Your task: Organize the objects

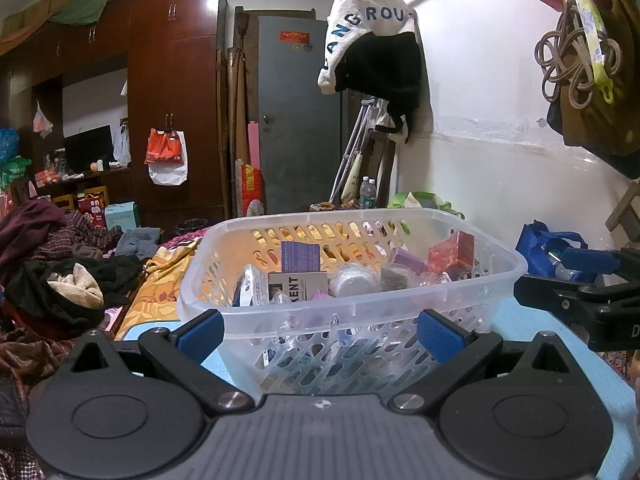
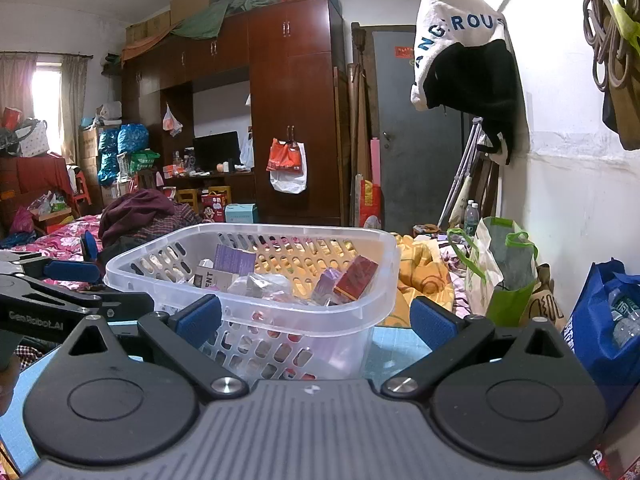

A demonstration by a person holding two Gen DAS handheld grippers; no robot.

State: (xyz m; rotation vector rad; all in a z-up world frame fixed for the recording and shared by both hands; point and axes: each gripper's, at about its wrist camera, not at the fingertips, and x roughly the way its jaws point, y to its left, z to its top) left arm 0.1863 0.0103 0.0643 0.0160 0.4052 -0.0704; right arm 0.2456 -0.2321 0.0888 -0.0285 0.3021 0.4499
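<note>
**Basket on table, both tools open & empty**

Clear slotted basket (image 1: 352, 280) sits on light-blue table (image 1: 532, 320), w/ small items inside: red box (image 1: 452, 254) toward basket's right end, purple card (image 1: 300, 256) against its far wall, grey "KENT" box (image 1: 298, 286) nr its front wall. Left tool (image 1: 320, 330) is just in front of basket, fingers spread wide, gripping nothing. Right tool (image 2: 316, 318) is off basket's front-right corner, also spread wide & empty. Blue bag (image 2: 600, 320) is right of basket.
</note>
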